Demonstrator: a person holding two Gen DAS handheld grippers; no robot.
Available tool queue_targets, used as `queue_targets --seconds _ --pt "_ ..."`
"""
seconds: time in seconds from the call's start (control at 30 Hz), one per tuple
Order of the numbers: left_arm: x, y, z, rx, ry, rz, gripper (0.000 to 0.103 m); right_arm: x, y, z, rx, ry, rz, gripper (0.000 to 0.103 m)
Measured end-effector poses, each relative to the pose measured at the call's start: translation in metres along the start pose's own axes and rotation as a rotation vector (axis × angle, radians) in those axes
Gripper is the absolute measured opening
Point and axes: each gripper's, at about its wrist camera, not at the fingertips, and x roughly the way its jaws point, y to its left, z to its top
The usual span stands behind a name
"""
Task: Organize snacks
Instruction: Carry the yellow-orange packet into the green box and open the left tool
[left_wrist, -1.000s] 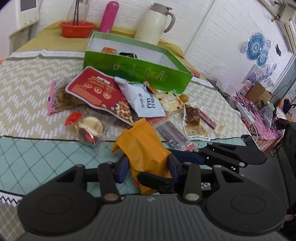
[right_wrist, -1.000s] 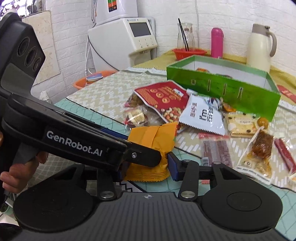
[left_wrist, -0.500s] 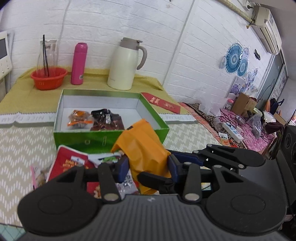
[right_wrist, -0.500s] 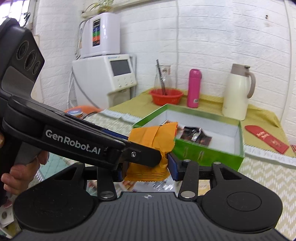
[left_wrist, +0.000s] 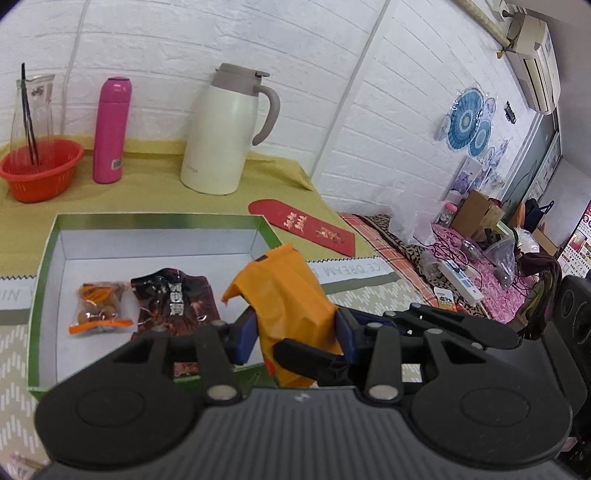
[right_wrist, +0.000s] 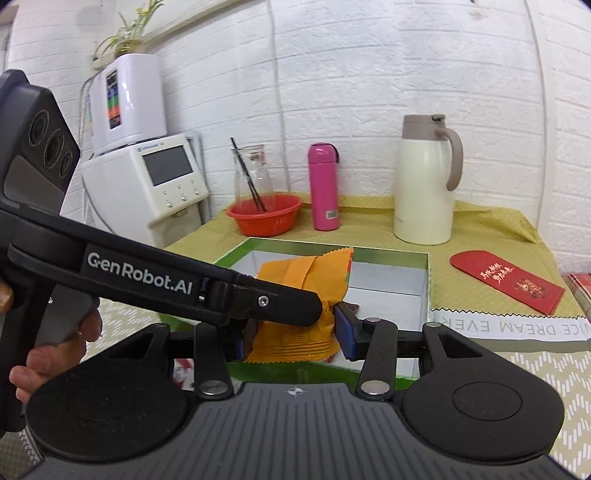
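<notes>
An orange snack packet (left_wrist: 288, 295) hangs in the air between both grippers, over the front edge of the green box (left_wrist: 159, 220). My left gripper (left_wrist: 295, 332) is shut on its lower part, blue pads pressing each side. My right gripper (right_wrist: 291, 338) is shut on the same orange packet (right_wrist: 303, 273) from the other side, one of its fingers (left_wrist: 306, 354) crossing the left wrist view. The white-lined green box (right_wrist: 428, 280) holds a small clear packet with orange trim (left_wrist: 98, 306) and a dark red packet (left_wrist: 173, 299).
Behind the box stand a white thermos jug (left_wrist: 225, 140), a pink bottle (left_wrist: 109, 129) and a red basket (left_wrist: 38, 170) holding a glass carafe. A red envelope (left_wrist: 303, 225) lies right of the box. A white water dispenser (right_wrist: 147, 181) stands at the left. A person's hand (right_wrist: 55, 350) holds the left gripper.
Both grippers have carried the orange packet up and forward, from above the snack pile on the table to over the green box. The grip has stayed the same.
</notes>
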Motion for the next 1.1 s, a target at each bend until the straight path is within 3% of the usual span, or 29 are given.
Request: queue_targets --seconds 0.3,0.63,0.67,0.7,0.73,0.8,0.97,1.1 --pt "0.058 0.029 0.008 -0.039 0.066 -0.013 0.042 0.044 -0.032 -0.009 0.051 0.062 -0.008 0.077" --pt "0.082 0.05 0.007 -0.065 0.105 -0.011 0.043 0.074 -0.043 -0.013 0.044 0.125 0.004 0.079" --pt "0.083 0.051 0.006 -0.063 0.103 -0.008 0.043 0.075 -0.042 -0.013 0.032 0.124 0.0 0.084" --pt "0.082 0.051 0.006 -0.063 0.097 0.006 0.052 0.075 -0.041 -0.013 0.025 0.123 -0.004 0.089" --pt "0.081 0.051 0.007 -0.063 0.081 0.023 0.068 0.076 -0.041 -0.012 0.02 0.122 -0.006 0.089" --pt "0.075 0.048 0.007 -0.049 0.035 0.064 0.072 0.076 -0.039 -0.012 0.006 0.128 0.001 0.103" --pt "0.063 0.041 0.009 -0.036 -0.006 0.218 0.088 0.067 -0.03 -0.013 -0.029 0.098 0.02 0.103" --pt "0.049 0.039 0.009 -0.035 -0.037 0.239 0.09 0.059 -0.025 -0.013 -0.04 0.089 0.003 0.103"
